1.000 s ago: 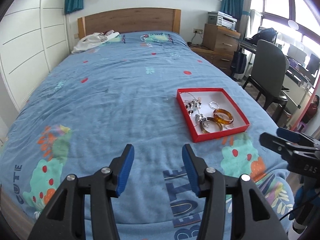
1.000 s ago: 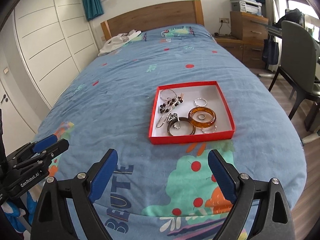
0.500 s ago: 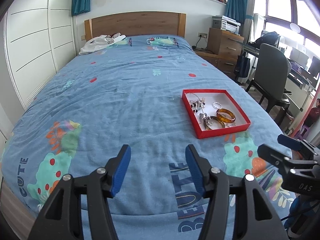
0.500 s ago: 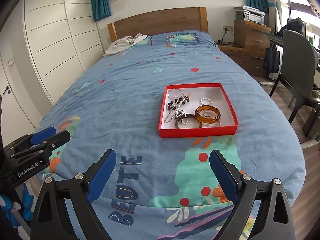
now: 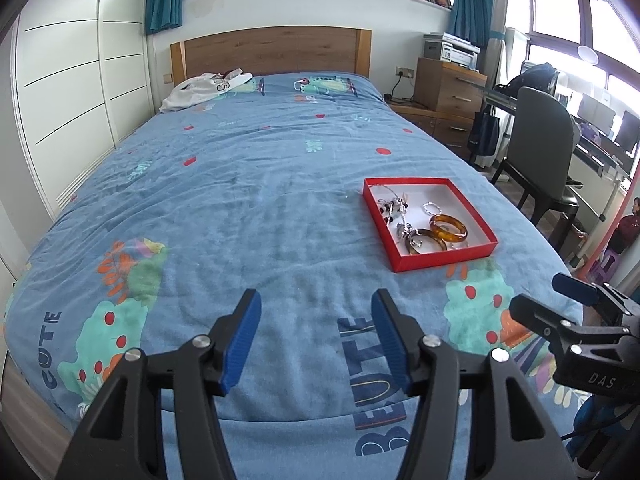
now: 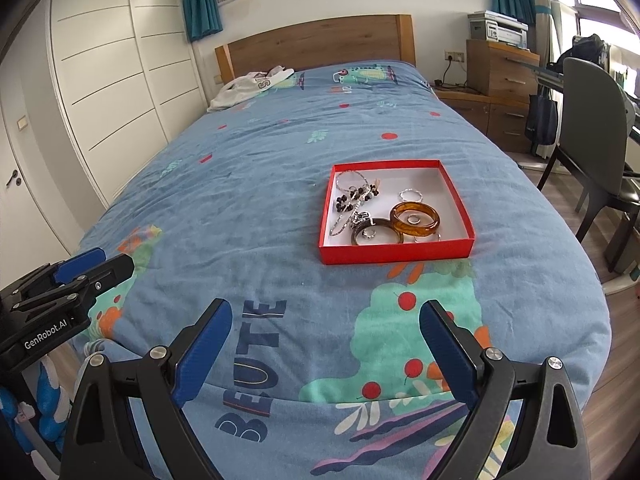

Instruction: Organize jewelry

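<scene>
The left tongs (image 5: 316, 336) are standing open, blue pads apart with nothing between them, hovering over the foot end of the bed (image 5: 248, 200) and touching nothing. The right tongs (image 6: 326, 344) are gaping wider still, also empty, hanging above the printed duvet nearer the foot of the bed than the red box (image 6: 394, 250).

The red box is sitting on the bed, toward the foot and on the side nearer the grey chair (image 6: 592, 128). Inside it, jewelry is lying loose on the white floor: an amber bangle (image 6: 415, 219) resting partly on a darker brown bangle (image 6: 374, 233), a small ring (image 6: 413, 219) inside the amber one, another ring (image 6: 369, 234) inside the brown one, a thin silver bracelet (image 6: 411, 194) toward the headboard side, and a tangle of dark beads and silver chain (image 6: 352, 200) along the box's wall farthest from the chair.

Between the box and the bed's foot, the duvet is showing the words "BEUTE" (image 6: 256, 368) and, at the far corner in the left view, "CUTE" (image 5: 50, 348). The left tongs' body is reading "GenRobot.AI" (image 6: 50, 334) in the right view; the right tongs' body is showing "DAS" (image 5: 598, 380), the rest cut off.
</scene>
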`<state>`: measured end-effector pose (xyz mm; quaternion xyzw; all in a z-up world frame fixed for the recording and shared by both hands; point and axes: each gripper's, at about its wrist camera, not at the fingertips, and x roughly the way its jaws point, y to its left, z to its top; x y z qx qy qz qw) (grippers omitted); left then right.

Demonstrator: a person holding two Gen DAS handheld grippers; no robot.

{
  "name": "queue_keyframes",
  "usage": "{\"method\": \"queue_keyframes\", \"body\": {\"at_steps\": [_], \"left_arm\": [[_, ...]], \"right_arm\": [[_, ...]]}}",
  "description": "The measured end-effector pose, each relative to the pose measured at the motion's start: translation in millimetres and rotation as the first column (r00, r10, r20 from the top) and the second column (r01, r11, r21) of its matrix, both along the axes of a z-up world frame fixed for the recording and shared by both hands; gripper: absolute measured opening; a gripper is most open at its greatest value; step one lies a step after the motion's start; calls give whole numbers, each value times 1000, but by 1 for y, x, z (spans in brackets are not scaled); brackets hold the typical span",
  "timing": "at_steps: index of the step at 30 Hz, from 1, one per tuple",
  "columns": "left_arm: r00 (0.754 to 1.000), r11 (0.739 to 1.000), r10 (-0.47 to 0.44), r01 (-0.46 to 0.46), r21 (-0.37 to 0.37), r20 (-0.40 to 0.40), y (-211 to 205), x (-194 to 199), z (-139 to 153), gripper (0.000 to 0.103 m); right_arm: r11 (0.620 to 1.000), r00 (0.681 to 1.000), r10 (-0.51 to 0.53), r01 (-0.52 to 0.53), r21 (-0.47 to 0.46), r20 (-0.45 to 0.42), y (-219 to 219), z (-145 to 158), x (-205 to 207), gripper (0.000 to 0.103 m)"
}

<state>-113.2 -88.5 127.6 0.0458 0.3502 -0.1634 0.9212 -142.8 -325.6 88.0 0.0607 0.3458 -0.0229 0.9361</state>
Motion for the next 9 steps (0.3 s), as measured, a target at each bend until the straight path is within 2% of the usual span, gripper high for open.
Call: {"method": "queue_keyframes", "body": {"at_steps": [9], "left_arm": [[1000,1000,2,-2,-2,8,4,-8,6,56]], "right_arm": [[1000,1000,0,0,-8,13,0,3,-5,95]]}}
